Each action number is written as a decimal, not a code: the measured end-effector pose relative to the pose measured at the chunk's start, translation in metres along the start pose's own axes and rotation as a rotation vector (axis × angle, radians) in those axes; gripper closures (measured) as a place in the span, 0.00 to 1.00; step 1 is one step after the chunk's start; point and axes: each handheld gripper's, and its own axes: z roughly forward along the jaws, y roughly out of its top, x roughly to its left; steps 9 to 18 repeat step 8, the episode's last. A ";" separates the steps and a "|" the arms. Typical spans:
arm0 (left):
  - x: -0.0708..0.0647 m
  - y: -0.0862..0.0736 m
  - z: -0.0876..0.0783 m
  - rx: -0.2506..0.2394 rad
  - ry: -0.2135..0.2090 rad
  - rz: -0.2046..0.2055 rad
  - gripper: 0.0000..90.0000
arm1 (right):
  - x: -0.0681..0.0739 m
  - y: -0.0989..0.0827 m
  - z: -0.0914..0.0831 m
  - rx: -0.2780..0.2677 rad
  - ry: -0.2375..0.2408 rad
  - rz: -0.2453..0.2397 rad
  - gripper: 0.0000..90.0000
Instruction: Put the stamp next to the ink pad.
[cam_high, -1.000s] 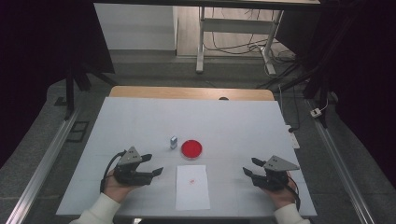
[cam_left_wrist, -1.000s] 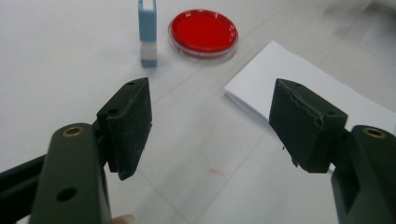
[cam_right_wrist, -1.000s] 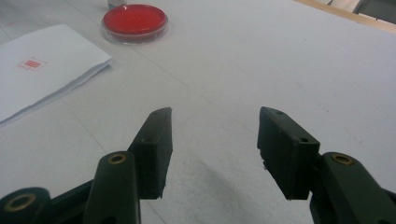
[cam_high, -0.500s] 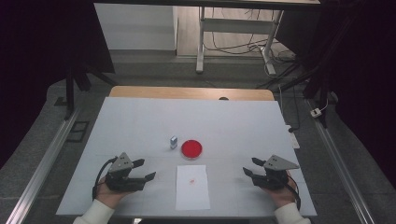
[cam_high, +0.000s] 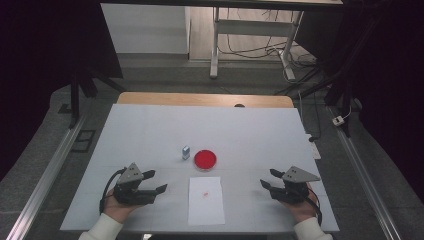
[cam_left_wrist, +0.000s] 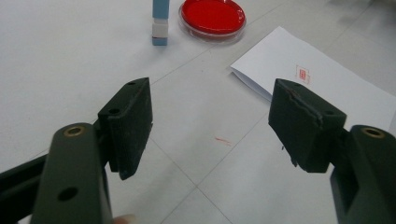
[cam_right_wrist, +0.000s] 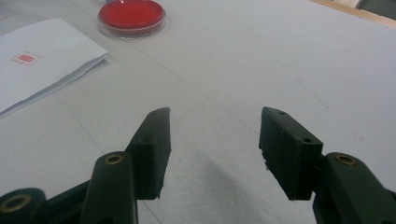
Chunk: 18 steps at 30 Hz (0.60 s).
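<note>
A round red ink pad (cam_high: 205, 159) sits mid-table with a small upright stamp (cam_high: 186, 152) just to its left. In front of them lies a white sheet of paper (cam_high: 206, 205) bearing a small red stamp mark (cam_high: 206, 194). My left gripper (cam_high: 158, 181) rests near the table's front left, open and empty, its jaws pointing toward the paper. In the left gripper view the stamp (cam_left_wrist: 159, 23) and the ink pad (cam_left_wrist: 212, 16) lie well beyond the open left gripper (cam_left_wrist: 212, 100). My right gripper (cam_high: 267, 177) sits at the front right, open with nothing between its jaws.
The white table top (cam_high: 250, 135) has a wooden strip (cam_high: 200, 99) along its far edge. A faint red smear (cam_left_wrist: 223, 140) marks the surface ahead of the left jaws. In the right gripper view the paper (cam_right_wrist: 42, 65) and the ink pad (cam_right_wrist: 131, 16) lie far left.
My left gripper has shifted slightly left and back toward the front edge. The right gripper, stamp, ink pad and paper have stayed in place.
</note>
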 end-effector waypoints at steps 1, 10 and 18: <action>0.000 0.000 0.000 0.000 0.000 0.000 0.34 | 0.000 0.000 0.000 0.000 0.000 0.000 0.48; 0.001 0.000 0.001 0.002 -0.003 -0.001 0.34 | 0.001 0.000 0.000 -0.005 -0.001 0.002 0.48; 0.001 0.000 0.001 0.002 -0.003 -0.001 0.34 | 0.001 0.000 0.000 -0.005 -0.001 0.002 0.48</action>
